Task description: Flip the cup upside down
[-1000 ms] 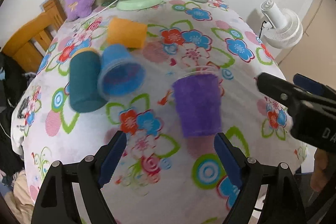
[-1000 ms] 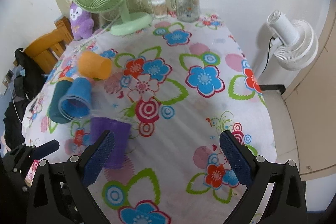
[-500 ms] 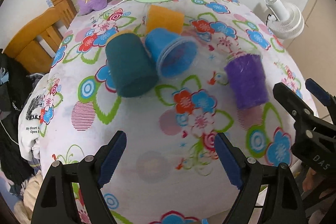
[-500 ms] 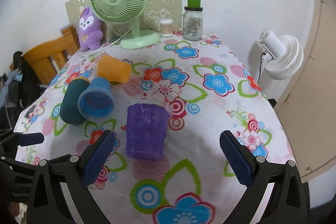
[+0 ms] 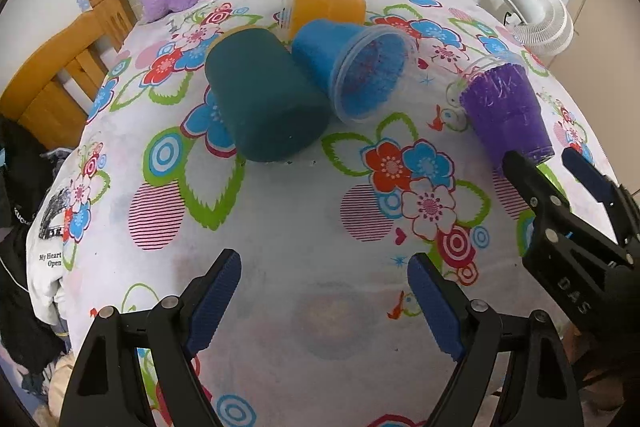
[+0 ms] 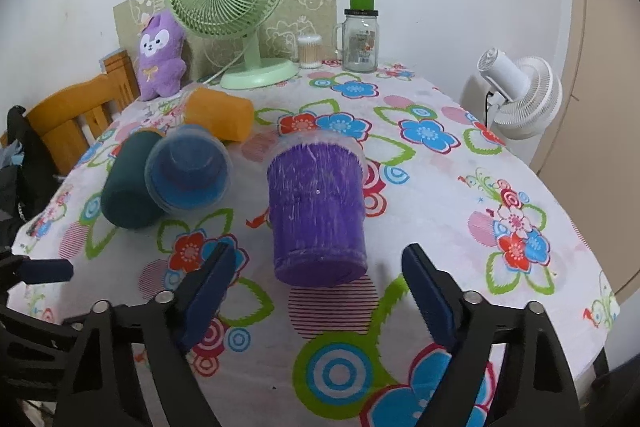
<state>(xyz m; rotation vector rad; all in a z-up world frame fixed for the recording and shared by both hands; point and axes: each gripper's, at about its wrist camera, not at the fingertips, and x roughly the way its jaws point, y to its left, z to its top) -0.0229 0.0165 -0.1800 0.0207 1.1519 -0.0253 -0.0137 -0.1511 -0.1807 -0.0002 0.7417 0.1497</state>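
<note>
A purple cup lies on its side on the flowered tablecloth, its closed base toward me, just ahead of my open right gripper. It also shows in the left wrist view, with the right gripper right behind it. A blue cup, a teal cup and an orange cup lie on their sides to its left. My left gripper is open and empty over the near table, short of the teal cup.
A green desk fan, purple plush toy, glass jar with green lid and cotton-swab tub stand along the back. A wooden chair is at the left, a white floor fan at the right.
Both grippers have dropped lower and closer to the table. The right gripper now sits just behind the purple cup; the left has shifted left toward the teal and blue cups. No cup moved.
</note>
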